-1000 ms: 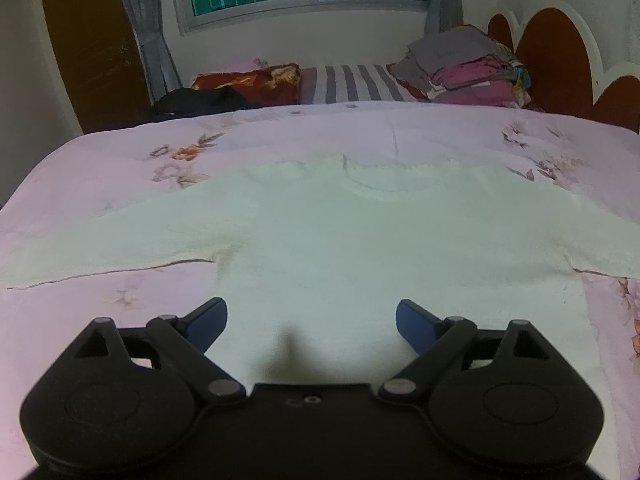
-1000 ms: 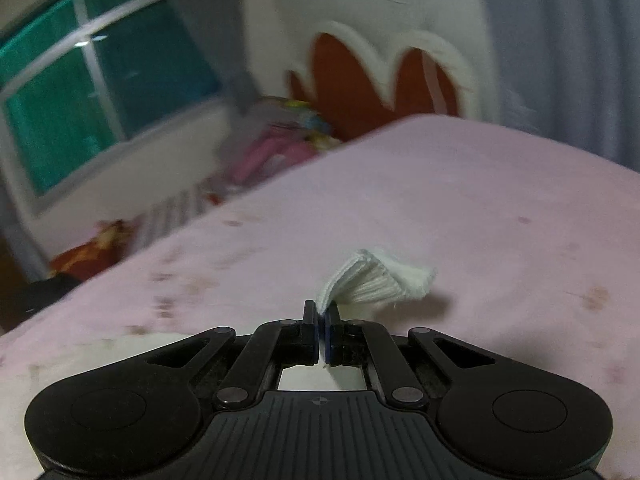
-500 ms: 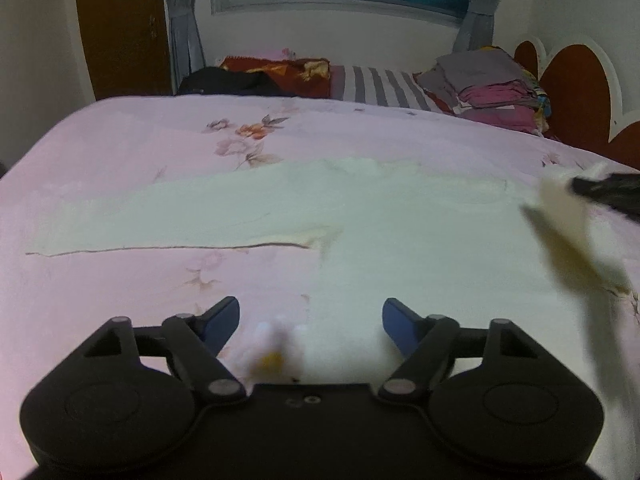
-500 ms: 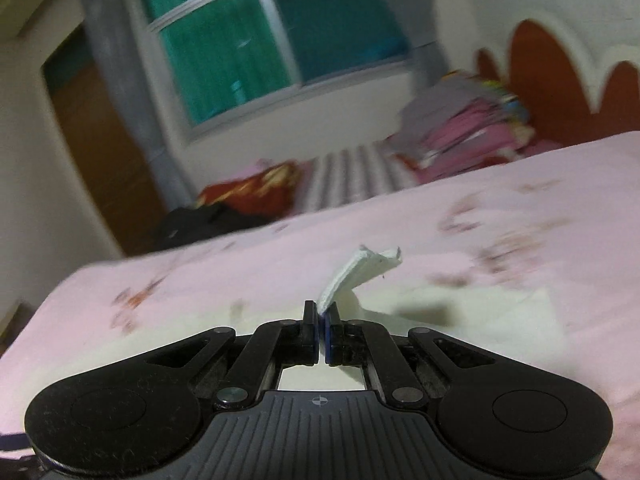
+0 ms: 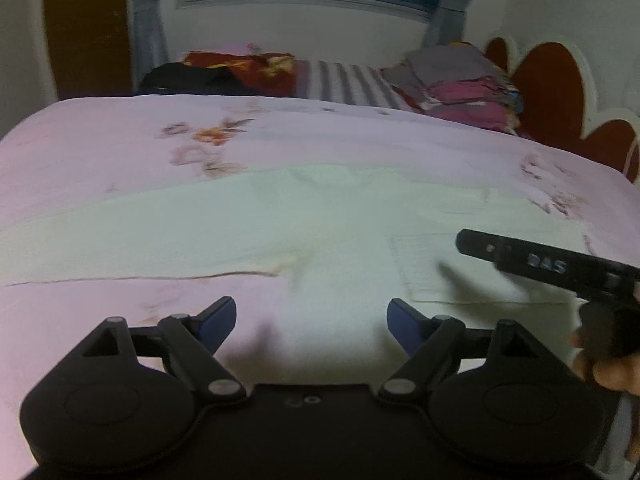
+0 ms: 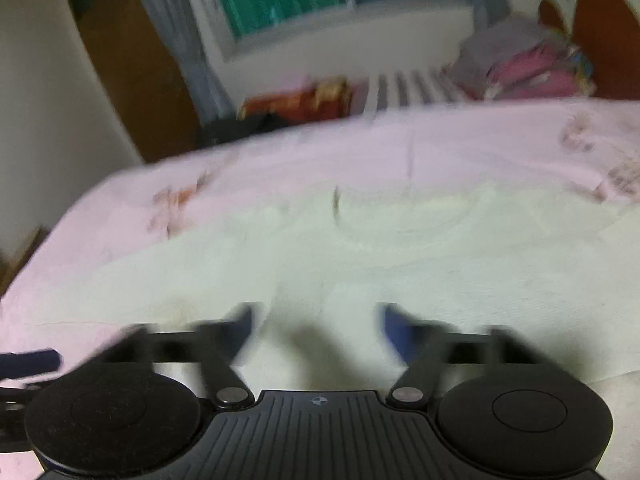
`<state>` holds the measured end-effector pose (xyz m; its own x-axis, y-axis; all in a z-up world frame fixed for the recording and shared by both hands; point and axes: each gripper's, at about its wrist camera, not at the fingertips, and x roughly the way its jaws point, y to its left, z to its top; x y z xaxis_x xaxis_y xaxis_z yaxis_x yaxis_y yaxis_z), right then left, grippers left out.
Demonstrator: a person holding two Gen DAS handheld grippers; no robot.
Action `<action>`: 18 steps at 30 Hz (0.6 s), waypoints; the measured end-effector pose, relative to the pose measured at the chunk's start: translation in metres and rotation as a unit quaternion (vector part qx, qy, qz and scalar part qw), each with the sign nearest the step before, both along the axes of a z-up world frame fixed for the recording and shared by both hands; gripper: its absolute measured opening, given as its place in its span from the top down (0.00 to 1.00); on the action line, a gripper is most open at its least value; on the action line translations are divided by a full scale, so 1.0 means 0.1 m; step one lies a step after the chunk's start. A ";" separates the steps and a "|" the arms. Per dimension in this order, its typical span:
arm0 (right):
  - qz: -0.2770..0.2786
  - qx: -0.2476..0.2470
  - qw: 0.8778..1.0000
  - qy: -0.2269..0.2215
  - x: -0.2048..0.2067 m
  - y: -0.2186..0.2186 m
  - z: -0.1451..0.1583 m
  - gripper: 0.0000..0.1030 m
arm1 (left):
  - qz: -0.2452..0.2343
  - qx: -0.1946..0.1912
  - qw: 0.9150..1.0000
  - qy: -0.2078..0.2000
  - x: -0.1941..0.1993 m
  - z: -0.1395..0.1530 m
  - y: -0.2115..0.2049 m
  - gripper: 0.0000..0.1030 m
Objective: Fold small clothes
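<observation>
A cream knit sweater [image 5: 328,236] lies flat on the pink floral bedspread [image 5: 100,140]. Its left sleeve [image 5: 132,240] stretches out to the left. The right sleeve [image 5: 452,272] lies folded back across the body. My left gripper [image 5: 310,320] hovers over the sweater's lower hem, its jaws opening with nothing between them. In the left wrist view my right gripper [image 5: 540,264] reaches in from the right above the folded sleeve, held by a hand [image 5: 608,372]. In its own blurred view the right gripper [image 6: 320,320] is opening over the sweater [image 6: 360,260], and nothing is between its fingers.
A pile of folded clothes [image 5: 460,80] sits at the far right by the red and white headboard [image 5: 548,92]. A striped pillow [image 5: 344,80], a red cushion [image 5: 240,64] and a black item [image 5: 188,78] line the bed's far edge under the window.
My right gripper swung left with the sleeve cuff pinched, then let go; the sleeve now lies across the body. My left gripper drifted left along the hem.
</observation>
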<state>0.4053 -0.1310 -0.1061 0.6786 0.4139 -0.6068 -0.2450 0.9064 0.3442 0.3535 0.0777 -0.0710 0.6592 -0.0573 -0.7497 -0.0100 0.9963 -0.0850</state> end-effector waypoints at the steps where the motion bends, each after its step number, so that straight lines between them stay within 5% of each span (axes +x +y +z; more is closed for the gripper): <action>1: -0.003 -0.007 1.000 -0.012 -0.04 -0.06 0.03 0.27 | -0.009 -0.006 1.000 0.004 0.07 -0.03 -0.07 0.20; 8: -0.068 -0.095 0.993 -0.024 -0.33 -0.72 0.06 0.27 | -0.057 -0.014 0.998 0.027 0.57 -0.38 -0.58 0.22; 13: -0.121 -0.103 0.987 -0.001 -0.48 -1.22 -0.07 0.27 | -0.036 -0.020 0.998 0.049 0.76 -0.68 -0.68 0.34; 15: -0.136 -0.109 0.985 0.006 -0.53 -1.36 -0.12 0.27 | -0.033 -0.031 0.998 0.038 0.76 -0.68 -0.69 0.44; 18: -0.156 -0.108 0.982 0.021 -0.60 -1.54 -0.20 0.27 | -0.043 -0.044 0.998 0.026 0.76 -0.67 -0.75 0.78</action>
<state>0.3456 -0.2847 -0.1260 0.7248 0.0479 -0.6873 0.0672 0.9879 0.1397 0.4299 0.0029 -0.1383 0.6098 -0.1794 -0.7720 0.0685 0.9823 -0.1742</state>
